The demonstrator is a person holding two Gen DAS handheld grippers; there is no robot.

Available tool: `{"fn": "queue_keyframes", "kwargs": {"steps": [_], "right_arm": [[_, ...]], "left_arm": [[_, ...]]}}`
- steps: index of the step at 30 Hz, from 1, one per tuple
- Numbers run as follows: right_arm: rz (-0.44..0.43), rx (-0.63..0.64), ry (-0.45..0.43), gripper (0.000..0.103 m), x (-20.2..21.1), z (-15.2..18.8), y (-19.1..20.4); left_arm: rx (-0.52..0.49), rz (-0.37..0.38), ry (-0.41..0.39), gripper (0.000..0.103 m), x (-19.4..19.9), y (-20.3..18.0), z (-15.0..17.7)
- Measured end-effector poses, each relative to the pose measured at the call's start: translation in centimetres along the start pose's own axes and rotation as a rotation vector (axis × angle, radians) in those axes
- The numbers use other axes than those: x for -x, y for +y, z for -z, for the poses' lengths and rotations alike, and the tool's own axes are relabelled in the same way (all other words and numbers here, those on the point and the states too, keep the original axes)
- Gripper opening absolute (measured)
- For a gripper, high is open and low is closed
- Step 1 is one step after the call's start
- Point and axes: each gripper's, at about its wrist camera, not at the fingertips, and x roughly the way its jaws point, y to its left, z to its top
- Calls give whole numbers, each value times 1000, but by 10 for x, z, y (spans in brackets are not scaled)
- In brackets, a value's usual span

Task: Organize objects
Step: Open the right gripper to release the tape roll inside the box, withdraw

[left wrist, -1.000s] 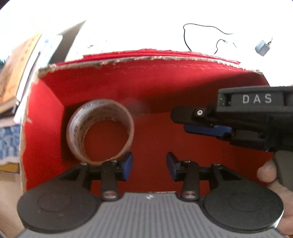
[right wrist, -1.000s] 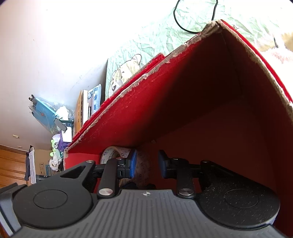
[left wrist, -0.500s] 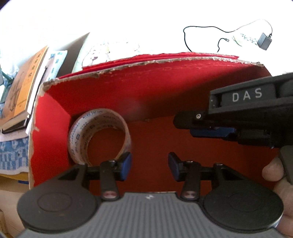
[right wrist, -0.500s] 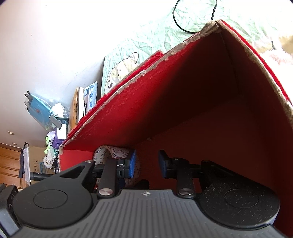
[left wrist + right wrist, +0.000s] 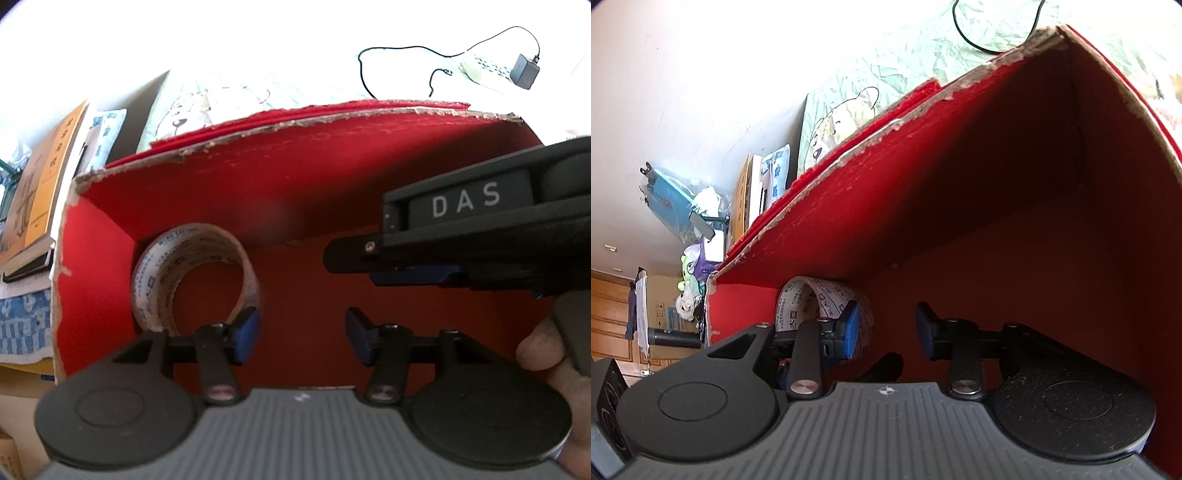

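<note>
Both my left gripper and right gripper have just been opening, empty, inside the red box; tape roll stands apart.

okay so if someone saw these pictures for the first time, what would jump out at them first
The bright red box with ragged torn edges fills both views. A tape roll stands on edge in its far left corner. Both tongs, the left and the right, reach in with nothing between their fingers, and have just been opening.
</note>
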Motion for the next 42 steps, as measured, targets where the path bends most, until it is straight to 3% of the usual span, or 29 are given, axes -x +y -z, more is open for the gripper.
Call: {"fn": "queue_keyframes", "kwargs": {"steps": [14, 23, 27, 42], "right_arm": [[3, 9, -13, 37, 4, -1, 3], [61, 76, -121, 36, 27, 8, 11], [20, 82, -161, 36, 45, 17, 10], [-109, 180, -251, 36, 99, 68, 36]], "left_arm": [[-38, -18, -24, 57, 1, -5, 2], [-20, -33, -60, 57, 14, -7, 7], [-33, -66, -115, 67, 34, -12, 12], [-20, -145, -217, 67, 102, -19, 46]]}}
